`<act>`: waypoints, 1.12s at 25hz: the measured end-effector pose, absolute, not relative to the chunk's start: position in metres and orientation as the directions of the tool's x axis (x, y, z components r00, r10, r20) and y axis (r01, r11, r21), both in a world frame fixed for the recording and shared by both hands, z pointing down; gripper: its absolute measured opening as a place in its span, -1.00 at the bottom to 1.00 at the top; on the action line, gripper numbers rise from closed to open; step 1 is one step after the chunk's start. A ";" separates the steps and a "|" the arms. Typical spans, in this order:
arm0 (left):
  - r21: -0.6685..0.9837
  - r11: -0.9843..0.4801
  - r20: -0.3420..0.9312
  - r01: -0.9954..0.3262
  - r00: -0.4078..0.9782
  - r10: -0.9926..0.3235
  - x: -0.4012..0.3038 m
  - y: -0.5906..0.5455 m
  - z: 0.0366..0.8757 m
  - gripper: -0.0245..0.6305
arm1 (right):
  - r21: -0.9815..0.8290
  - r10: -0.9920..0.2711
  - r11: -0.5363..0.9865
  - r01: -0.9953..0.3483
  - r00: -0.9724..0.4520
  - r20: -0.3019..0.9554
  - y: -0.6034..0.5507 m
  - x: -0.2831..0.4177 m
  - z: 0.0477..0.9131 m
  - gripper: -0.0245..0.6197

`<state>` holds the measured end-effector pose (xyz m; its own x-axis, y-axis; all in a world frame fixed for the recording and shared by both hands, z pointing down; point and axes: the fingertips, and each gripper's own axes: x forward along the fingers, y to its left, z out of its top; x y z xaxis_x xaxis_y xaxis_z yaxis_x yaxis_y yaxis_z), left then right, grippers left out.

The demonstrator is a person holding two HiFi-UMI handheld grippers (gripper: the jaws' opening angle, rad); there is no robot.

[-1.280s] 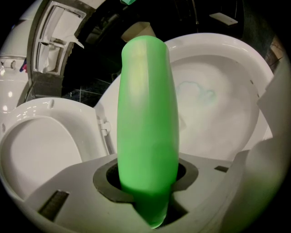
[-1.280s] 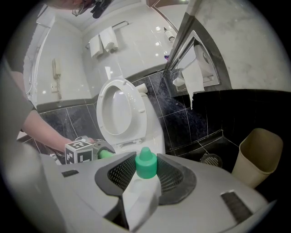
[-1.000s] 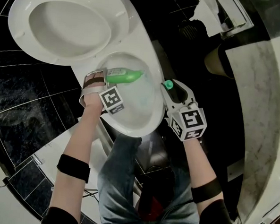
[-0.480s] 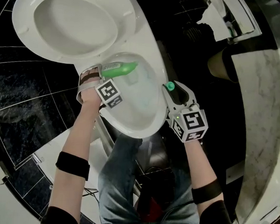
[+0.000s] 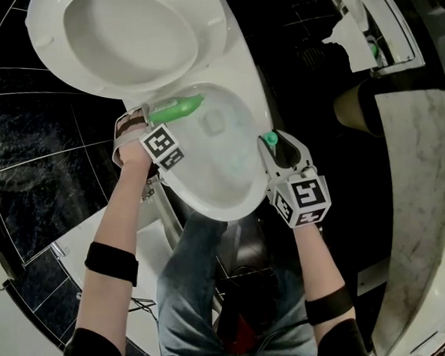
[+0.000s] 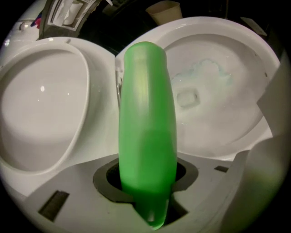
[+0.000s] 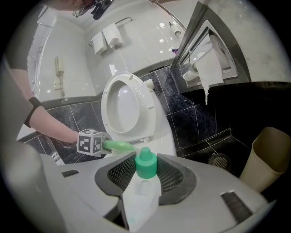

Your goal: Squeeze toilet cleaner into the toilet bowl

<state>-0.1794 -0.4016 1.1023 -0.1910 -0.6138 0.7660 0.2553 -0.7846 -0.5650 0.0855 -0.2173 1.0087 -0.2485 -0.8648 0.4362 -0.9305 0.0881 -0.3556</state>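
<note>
A green toilet cleaner bottle (image 5: 178, 107) lies in my left gripper (image 5: 145, 121), which is shut on its base. The bottle's far end reaches over the back left of the white toilet bowl (image 5: 232, 203). In the left gripper view the bottle (image 6: 148, 123) stands up between the jaws, with the bowl (image 6: 257, 50) to its right. Pale blue-green cleaner (image 6: 202, 73) streaks the bowl's inside. My right gripper (image 5: 275, 148) hovers at the bowl's right rim, shut on a green cap (image 7: 146, 164) with a whitish piece below it.
The raised toilet lid (image 5: 119, 32) fills the upper left. A tan bin (image 7: 268, 157) stands on the dark floor to the right, below a wall recess with hanging paper (image 7: 210, 63). Toilet paper rolls (image 7: 107, 36) hang on the far wall. The person's legs are below the bowl.
My left gripper has carried the green bottle leftward along the bowl's back rim, toward the lid hinge, and rolled a little. The right gripper with the cap has stayed put.
</note>
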 end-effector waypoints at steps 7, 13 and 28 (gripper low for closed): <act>-0.569 -0.790 0.756 0.226 -0.234 -0.611 -0.214 -0.407 1.098 -0.35 | -0.360 -0.856 0.106 -0.927 -0.269 0.441 -0.224 0.070 1.007 -0.46; -0.574 -0.793 0.746 0.203 -0.271 -0.609 -0.246 -0.408 1.094 -0.35 | -0.360 -0.851 0.125 -0.925 -0.286 0.440 -0.227 0.060 1.007 -0.46; -0.563 -0.799 0.731 0.209 -0.325 -0.600 -0.303 -0.382 1.076 -0.35 | -0.366 -0.839 0.186 -0.912 -0.341 0.423 -0.233 0.030 0.994 -0.46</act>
